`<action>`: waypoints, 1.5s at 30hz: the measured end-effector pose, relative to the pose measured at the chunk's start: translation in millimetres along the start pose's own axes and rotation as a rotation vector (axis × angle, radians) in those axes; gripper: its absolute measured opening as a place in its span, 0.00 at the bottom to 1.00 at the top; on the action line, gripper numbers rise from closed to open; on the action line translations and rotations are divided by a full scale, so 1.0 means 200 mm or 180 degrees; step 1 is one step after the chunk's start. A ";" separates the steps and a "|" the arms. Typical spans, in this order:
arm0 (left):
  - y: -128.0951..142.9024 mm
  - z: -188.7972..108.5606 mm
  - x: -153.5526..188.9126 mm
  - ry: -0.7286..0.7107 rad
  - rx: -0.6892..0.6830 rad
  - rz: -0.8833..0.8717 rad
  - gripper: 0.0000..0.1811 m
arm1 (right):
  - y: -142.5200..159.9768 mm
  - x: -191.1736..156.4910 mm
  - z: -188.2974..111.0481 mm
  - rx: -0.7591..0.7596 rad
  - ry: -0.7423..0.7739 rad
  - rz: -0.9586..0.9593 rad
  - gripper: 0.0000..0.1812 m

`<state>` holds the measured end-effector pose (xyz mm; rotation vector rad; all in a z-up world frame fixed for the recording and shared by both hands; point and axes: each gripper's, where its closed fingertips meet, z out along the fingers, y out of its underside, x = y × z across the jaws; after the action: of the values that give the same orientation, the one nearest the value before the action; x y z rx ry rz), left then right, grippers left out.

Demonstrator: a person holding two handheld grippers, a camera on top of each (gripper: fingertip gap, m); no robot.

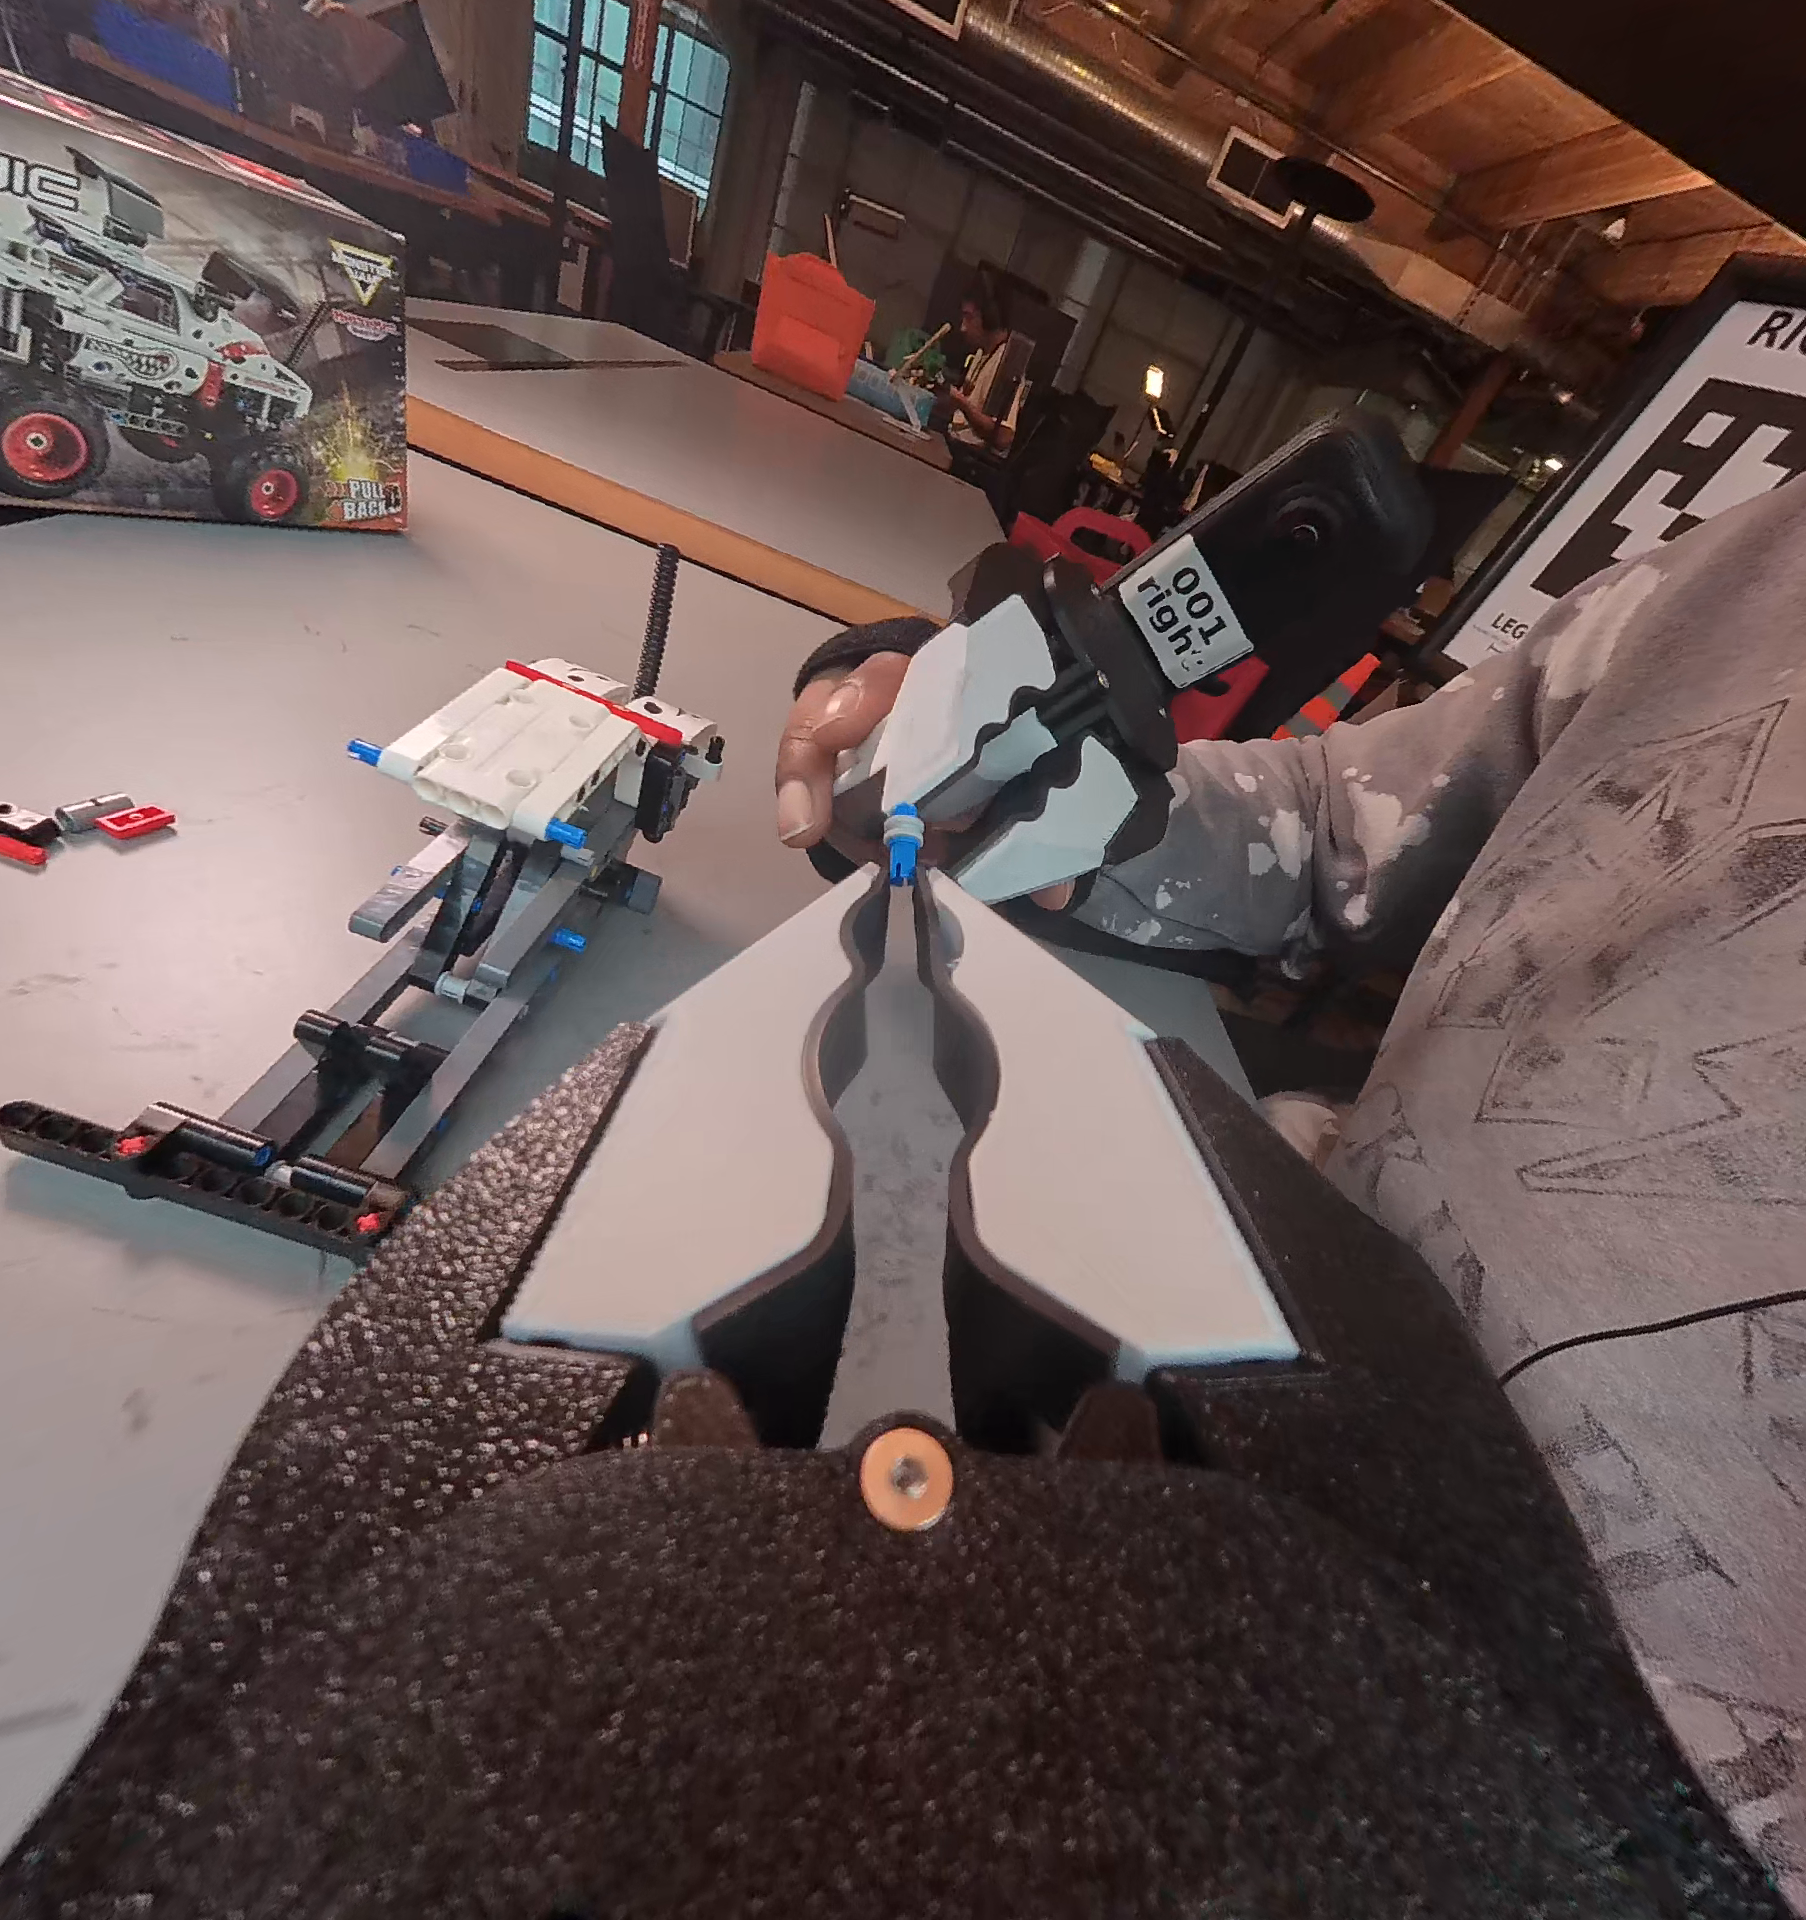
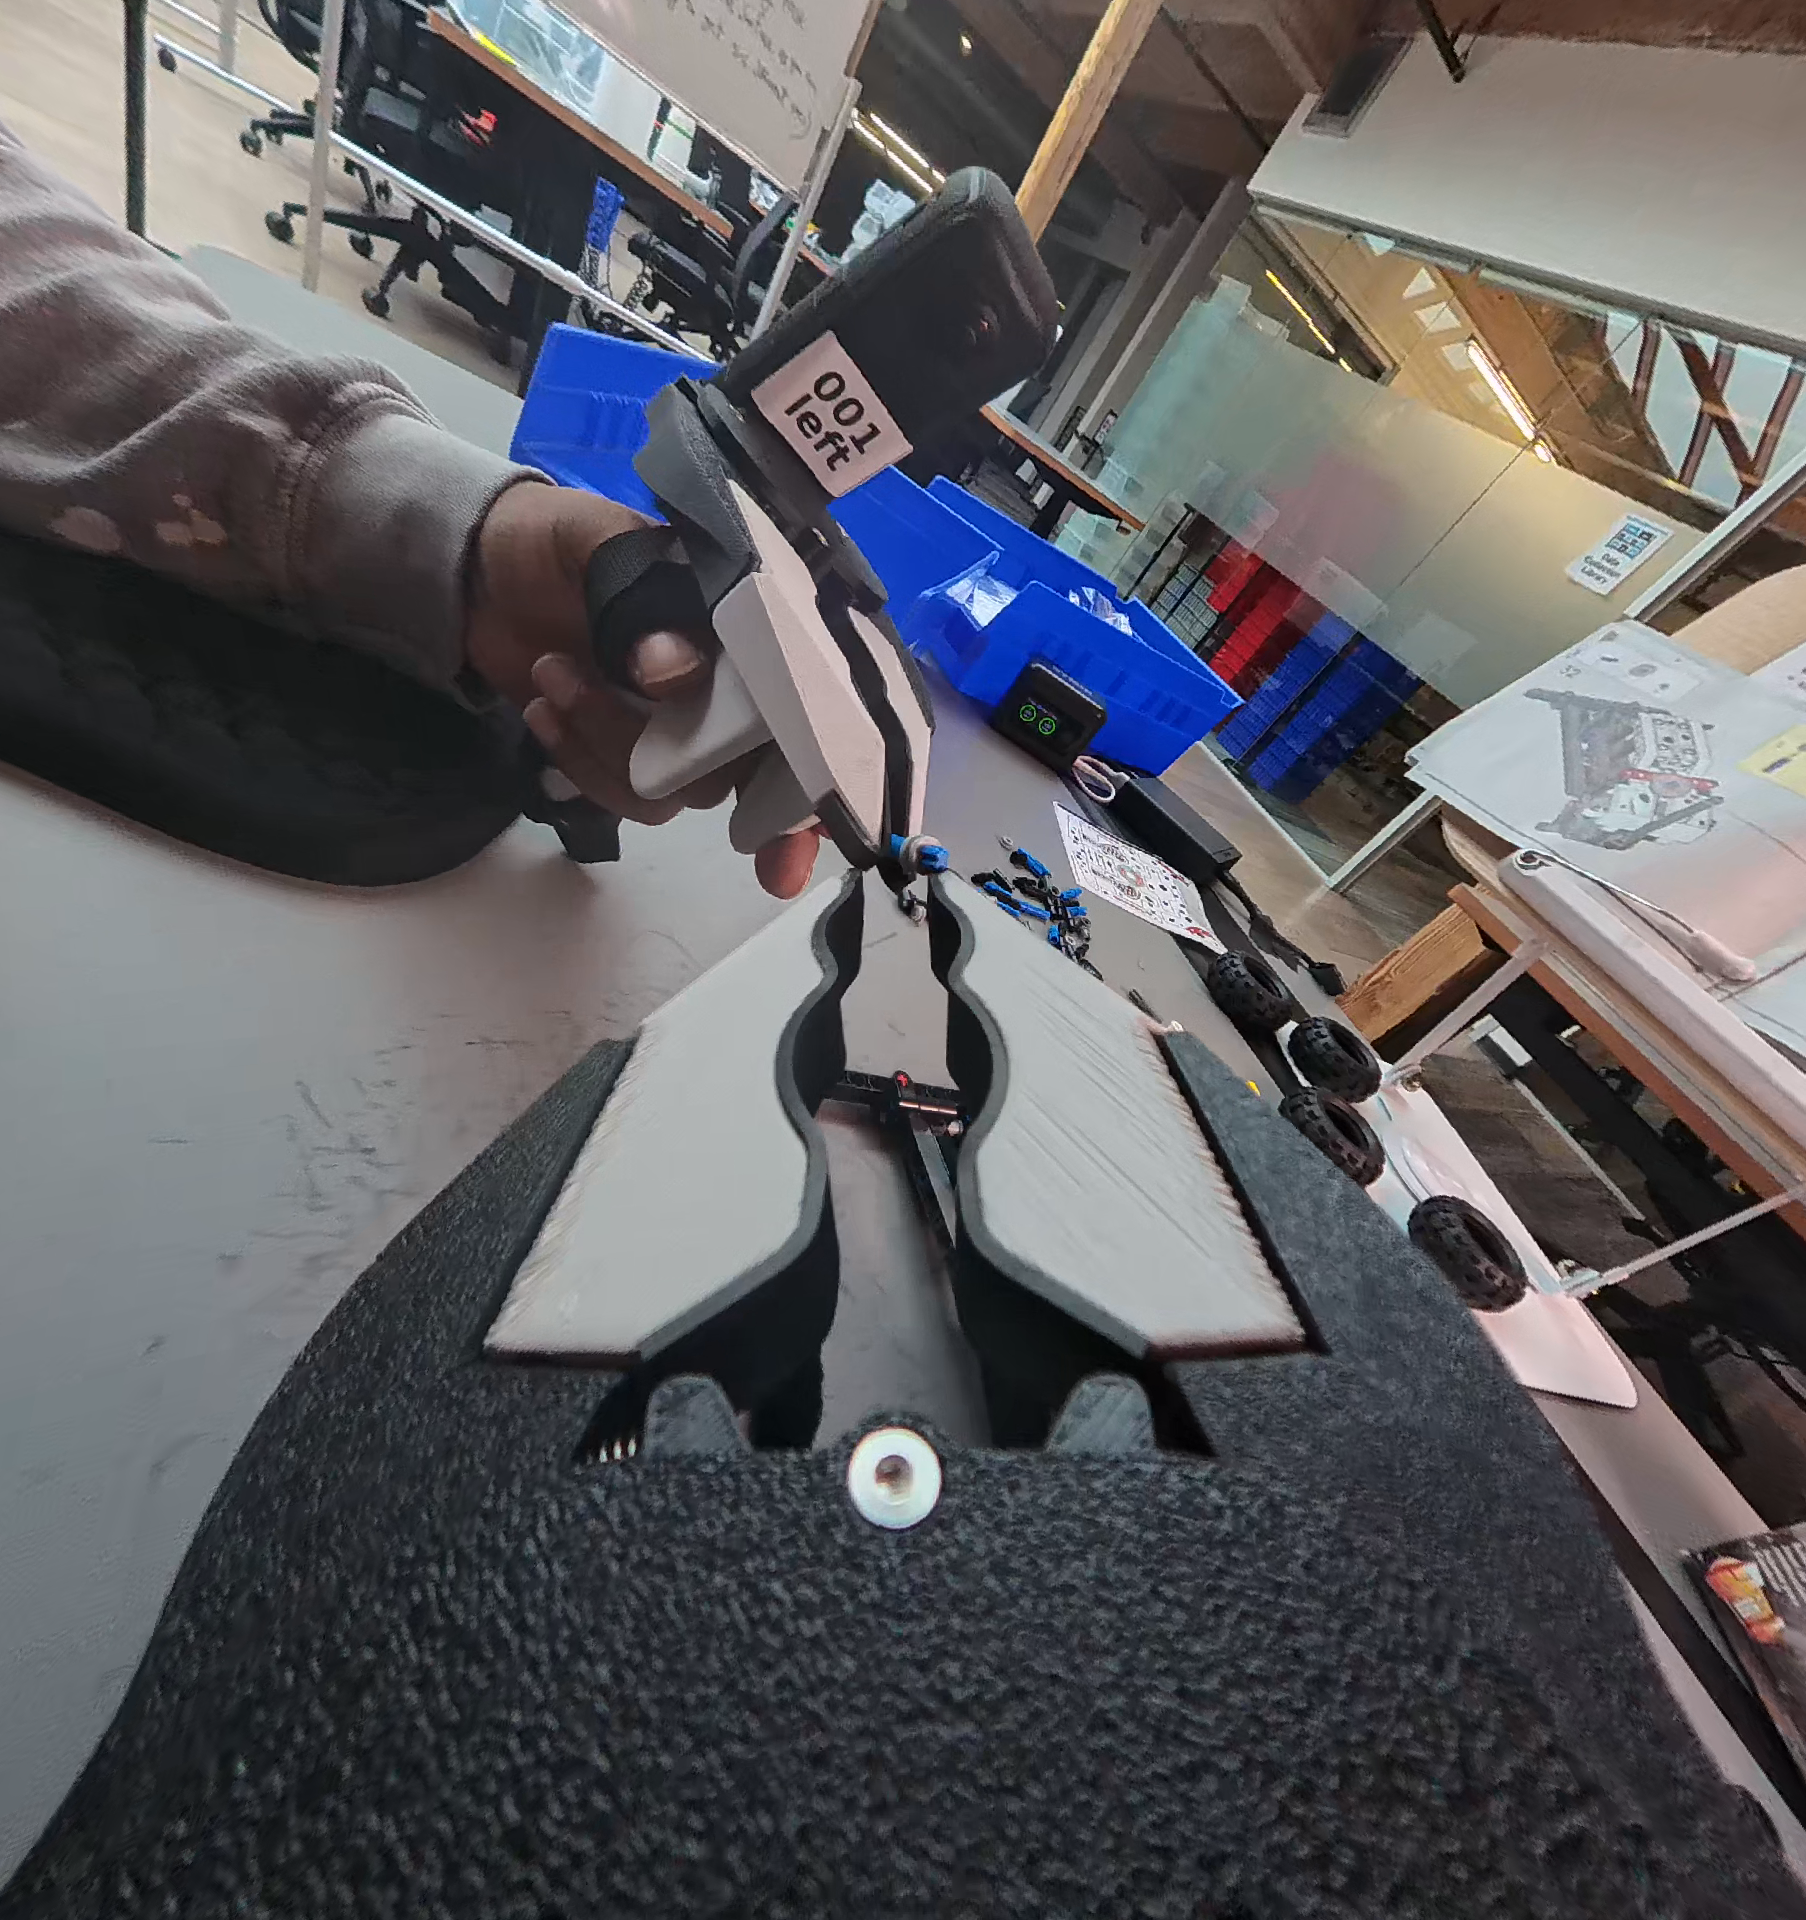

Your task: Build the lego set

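Best done by keeping the blue pin [image 1: 900, 844] square to the grey bush on it and pressing along its axis, since so small a part will likely twist out under side load. The left gripper [image 1: 901, 878] has its jaws nearly closed, pinching the pin's lower end at the tips. Just beyond, the right gripper [image 1: 904, 816] meets it tip to tip at the pin's top; in its own view its jaws stand slightly apart, and whether they grip I cannot tell. Farther off, left of the jaws, the half-built truck chassis [image 1: 442, 945] lies on the tabletop [image 1: 151, 675], with the set's box [image 1: 166, 343] beyond.
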<state>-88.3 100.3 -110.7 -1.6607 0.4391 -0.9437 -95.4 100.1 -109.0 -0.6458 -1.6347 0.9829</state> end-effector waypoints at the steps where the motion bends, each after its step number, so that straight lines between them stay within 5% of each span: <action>1: 0.00 0.00 0.01 0.0023 0.0018 -0.0016 0.02 | -0.01 0.00 0.00 0.0018 -0.0015 -0.0004 0.07; 7: -0.01 0.00 0.04 0.0140 0.0036 0.0005 0.02 | -0.03 0.01 -0.02 0.0061 0.0039 -0.0084 0.00; 19: -0.02 0.00 0.07 0.0242 0.0056 0.0017 0.02 | -0.05 -0.03 -0.02 0.0117 -0.0109 0.0004 0.08; 45: 0.05 0.01 0.05 0.0213 -0.0168 -0.0022 0.02 | 0.01 -0.06 -0.01 -0.0078 -0.0252 0.0025 0.02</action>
<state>-78.3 92.0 -115.8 -1.6826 0.5076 -1.0026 -90.3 91.7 -116.4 -0.6373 -1.7173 1.0066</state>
